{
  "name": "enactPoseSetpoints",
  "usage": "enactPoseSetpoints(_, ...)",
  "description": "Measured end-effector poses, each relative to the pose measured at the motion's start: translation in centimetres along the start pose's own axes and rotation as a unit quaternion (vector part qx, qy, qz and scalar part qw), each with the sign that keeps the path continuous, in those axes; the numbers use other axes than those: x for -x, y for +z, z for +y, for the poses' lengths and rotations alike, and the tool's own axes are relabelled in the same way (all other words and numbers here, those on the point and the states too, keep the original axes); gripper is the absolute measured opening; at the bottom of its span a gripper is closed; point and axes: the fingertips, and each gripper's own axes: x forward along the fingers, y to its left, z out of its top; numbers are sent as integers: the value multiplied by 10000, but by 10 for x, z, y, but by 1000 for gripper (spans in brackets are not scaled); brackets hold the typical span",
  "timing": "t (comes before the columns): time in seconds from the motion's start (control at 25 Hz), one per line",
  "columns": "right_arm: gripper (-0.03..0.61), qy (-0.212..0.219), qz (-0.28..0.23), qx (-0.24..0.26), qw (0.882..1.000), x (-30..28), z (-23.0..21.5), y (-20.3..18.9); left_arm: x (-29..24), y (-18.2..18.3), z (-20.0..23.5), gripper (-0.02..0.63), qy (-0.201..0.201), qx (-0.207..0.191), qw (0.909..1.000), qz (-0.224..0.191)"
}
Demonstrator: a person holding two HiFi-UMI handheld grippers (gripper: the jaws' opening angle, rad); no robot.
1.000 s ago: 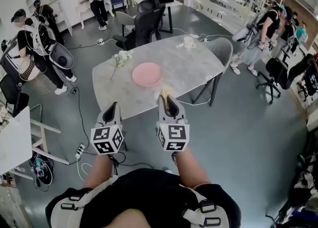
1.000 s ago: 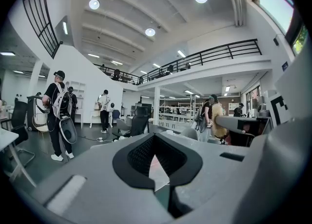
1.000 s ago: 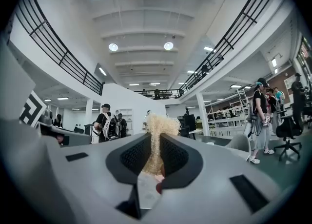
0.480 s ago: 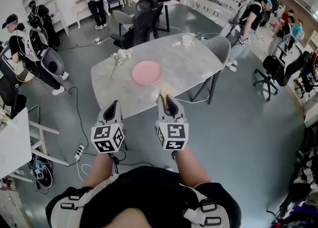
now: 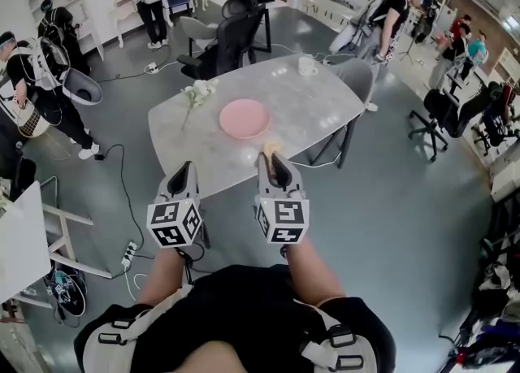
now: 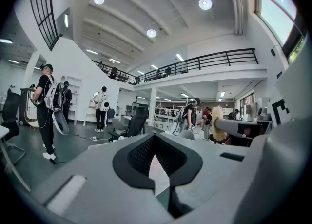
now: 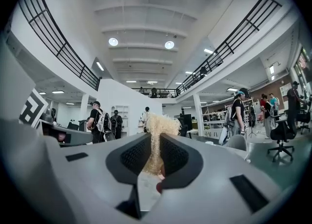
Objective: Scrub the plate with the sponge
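Observation:
A round pink plate [image 5: 244, 118] lies near the middle of the grey marble table [image 5: 313, 107]. Both grippers hang over the floor, short of the table's near edge. My right gripper [image 5: 272, 160] is shut on a pale yellow fibrous sponge [image 5: 270, 149]. In the right gripper view the sponge [image 7: 157, 132] sticks up between the dark pads [image 7: 134, 155]. My left gripper [image 5: 182, 171] is beside it, shut and holding nothing. In the left gripper view a sliver of pink shows through the gap between its pads [image 6: 139, 157], and the sponge [image 6: 216, 123] appears at the right.
White flowers [image 5: 197, 92] lie on the table's left side and a white cup [image 5: 307, 65] stands at its far end. A black office chair [image 5: 231, 42] and a grey chair [image 5: 359, 79] flank the table. Several people stand around the room. Cables and a power strip [image 5: 130, 247] lie on the floor at left.
Both grippers keep their places and grips. The people at the back right have walked left, closer to the table's far end. The view has shifted slightly.

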Motion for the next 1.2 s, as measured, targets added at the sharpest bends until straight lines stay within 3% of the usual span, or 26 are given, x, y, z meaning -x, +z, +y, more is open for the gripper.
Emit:
enactPoseSetpoints(0.28, 51, -160, 19, 30, 9999, -13, 2, -3, -14, 4, 9, 5, -197, 45, 9998, -55)
enactPoseSetpoints(0.6, 51, -73, -5, -32, 10000, -53, -20, -14, -54, 2, 18, 5, -45, 106, 9999, -86)
enactPoseSetpoints(0.96, 51, 202, -53, -160, 9997, -149, -79, -15, -155, 15, 19, 5, 221, 38, 9997, -52)
enactPoseSetpoints(1.2, 51, 482, 173, -252, 9984, -222, -132, -25, -243, 22, 5, 5, 368, 117, 9992, 88)
